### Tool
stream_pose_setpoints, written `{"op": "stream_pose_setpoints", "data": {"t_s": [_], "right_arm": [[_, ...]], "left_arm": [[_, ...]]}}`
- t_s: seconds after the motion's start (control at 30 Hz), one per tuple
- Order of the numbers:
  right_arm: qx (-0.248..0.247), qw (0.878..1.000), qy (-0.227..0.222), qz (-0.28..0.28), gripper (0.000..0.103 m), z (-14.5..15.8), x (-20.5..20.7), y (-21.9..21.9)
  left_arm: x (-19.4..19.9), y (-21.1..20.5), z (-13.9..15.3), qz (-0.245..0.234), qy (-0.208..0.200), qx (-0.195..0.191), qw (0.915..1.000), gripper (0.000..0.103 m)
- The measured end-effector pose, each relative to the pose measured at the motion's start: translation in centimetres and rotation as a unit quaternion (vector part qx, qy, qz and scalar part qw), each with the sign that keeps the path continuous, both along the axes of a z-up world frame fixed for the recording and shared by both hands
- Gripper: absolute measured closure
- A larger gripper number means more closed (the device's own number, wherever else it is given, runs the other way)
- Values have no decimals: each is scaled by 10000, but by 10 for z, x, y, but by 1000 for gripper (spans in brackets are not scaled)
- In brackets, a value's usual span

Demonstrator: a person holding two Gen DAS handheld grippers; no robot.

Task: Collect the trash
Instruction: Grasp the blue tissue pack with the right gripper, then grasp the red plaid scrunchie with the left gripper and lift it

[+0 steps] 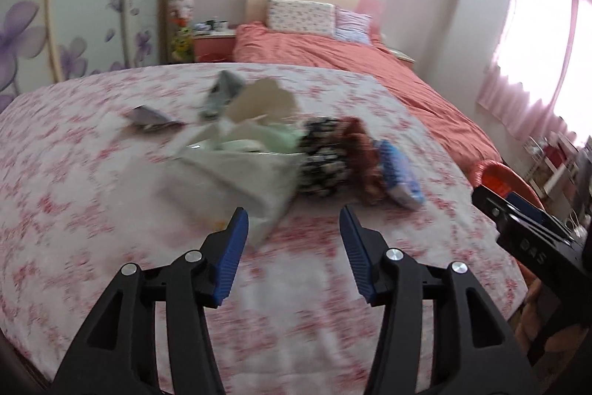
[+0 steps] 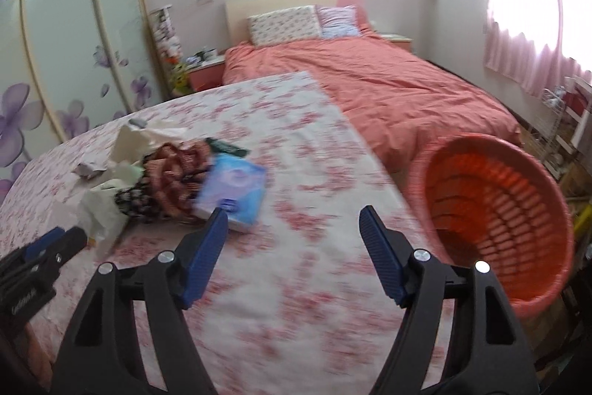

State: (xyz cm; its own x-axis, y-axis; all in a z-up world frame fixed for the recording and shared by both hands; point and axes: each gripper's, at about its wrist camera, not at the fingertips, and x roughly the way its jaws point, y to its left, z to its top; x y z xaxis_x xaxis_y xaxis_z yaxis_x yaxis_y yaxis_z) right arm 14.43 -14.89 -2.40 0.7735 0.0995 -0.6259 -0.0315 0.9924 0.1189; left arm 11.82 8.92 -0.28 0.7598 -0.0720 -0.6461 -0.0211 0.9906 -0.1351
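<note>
My claws: 2, left claw (image 1: 293,215) + right claw (image 2: 294,213). Orange basket (image 2: 495,210): 1. Blue tissue pack (image 2: 233,189): 1. Pillows: 2, floral pillow (image 2: 283,23) + striped pillow (image 2: 338,20). Bed (image 2: 388,87): 1. Trash pile (image 1: 259,150) on floral-cloth desk (image 2: 296,265): several scraps, too blurred for exact count.

Your left hand-held gripper (image 1: 294,223) is built of black, angular plastic arms with triangular cut-outs, each finger faced with a ribbed blue pad (image 1: 233,256) and pinned by round silver screws. Your right hand-held gripper (image 2: 294,223) matches it: the same black frame, blue pads and silver screws, with pale digits stamped on its black side.
</note>
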Motion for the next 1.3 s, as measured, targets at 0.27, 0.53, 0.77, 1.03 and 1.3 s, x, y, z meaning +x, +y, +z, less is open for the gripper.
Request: {"op": "stream_pose_setpoints", "data": {"t_s": [0.27,0.53,0.77,1.03,1.3], "right_arm": [[127,9991,373,170,31,-16,43,44],[100,9973,717,85,37,-33,69,49],[409,9939,1021,9,39,-43,80,37],[81,9948,1013,64,51,-42,76,34],[-53,9963,828,-240,52,-33,55,-1]], "left_arm": [[-12,33,-7,210,78,-133,9997,51],[-11,38,-11,219,149,-228,9994,51],[-7,33,-14,142,207,-263,9993,51],[-6,21,-10,-15,186,-228,9996,51],[12,-13,-1,-337,92,-246,9991,51]]}}
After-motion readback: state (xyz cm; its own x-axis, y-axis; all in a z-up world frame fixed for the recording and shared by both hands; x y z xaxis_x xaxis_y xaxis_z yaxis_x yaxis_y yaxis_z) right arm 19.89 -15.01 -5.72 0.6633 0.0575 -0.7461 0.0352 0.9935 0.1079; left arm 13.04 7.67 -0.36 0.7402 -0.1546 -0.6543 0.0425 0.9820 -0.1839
